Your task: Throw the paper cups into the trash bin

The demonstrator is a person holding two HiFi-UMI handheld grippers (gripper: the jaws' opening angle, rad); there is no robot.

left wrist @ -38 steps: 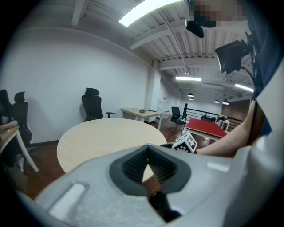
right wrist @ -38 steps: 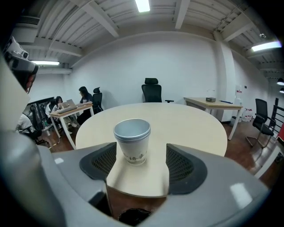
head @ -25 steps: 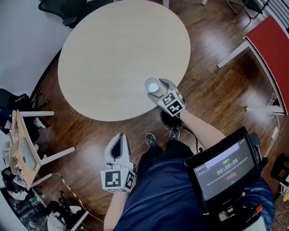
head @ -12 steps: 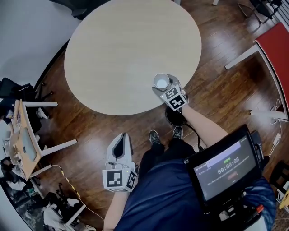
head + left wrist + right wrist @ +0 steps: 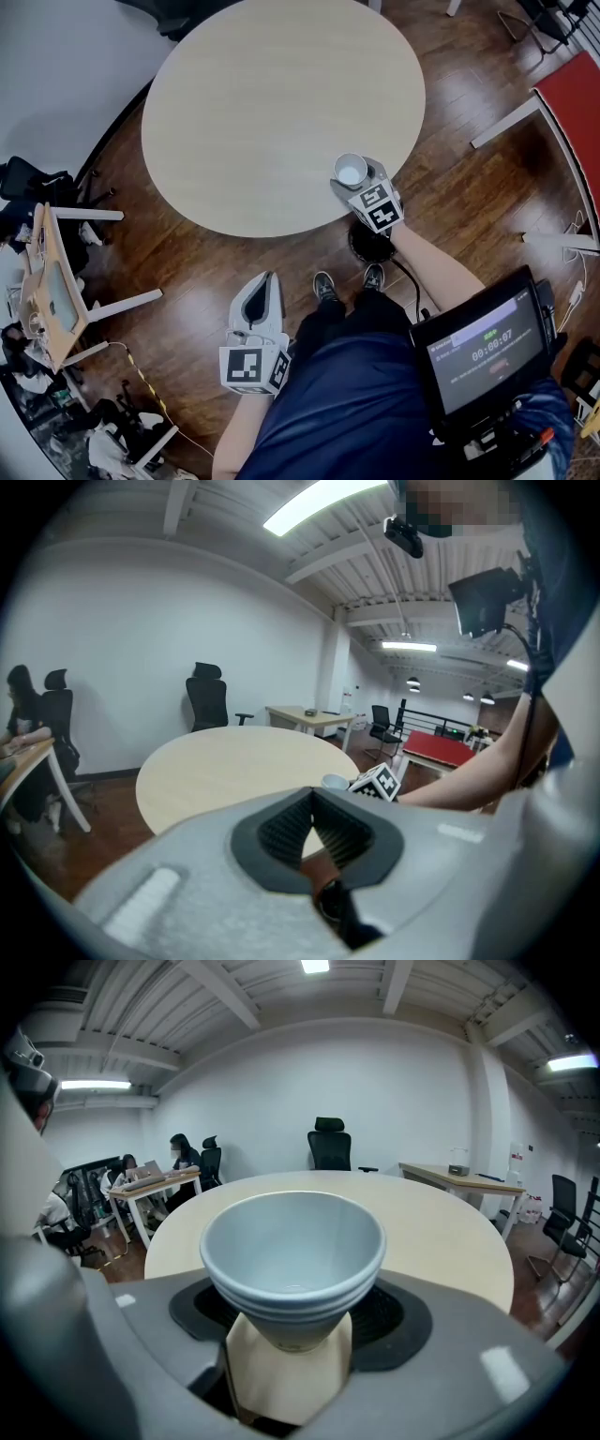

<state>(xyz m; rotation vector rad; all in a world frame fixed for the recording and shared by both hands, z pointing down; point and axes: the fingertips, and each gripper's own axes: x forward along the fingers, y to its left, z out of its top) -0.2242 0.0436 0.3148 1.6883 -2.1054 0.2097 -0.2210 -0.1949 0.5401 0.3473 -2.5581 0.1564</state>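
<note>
- A paper cup (image 5: 351, 171) stands upright by the near edge of the round table (image 5: 262, 103).
- The right gripper (image 5: 358, 180) has the cup between its closing jaws.
- The left gripper (image 5: 260, 296) hangs over the wooden floor (image 5: 187, 272), off the table.

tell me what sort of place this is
Most likely an open-plan office or lab workspace. A large round meeting table stands on a wood floor, a black swivel office chair sits against a white wall, and people work at a desk under ceiling strip lights.
</note>
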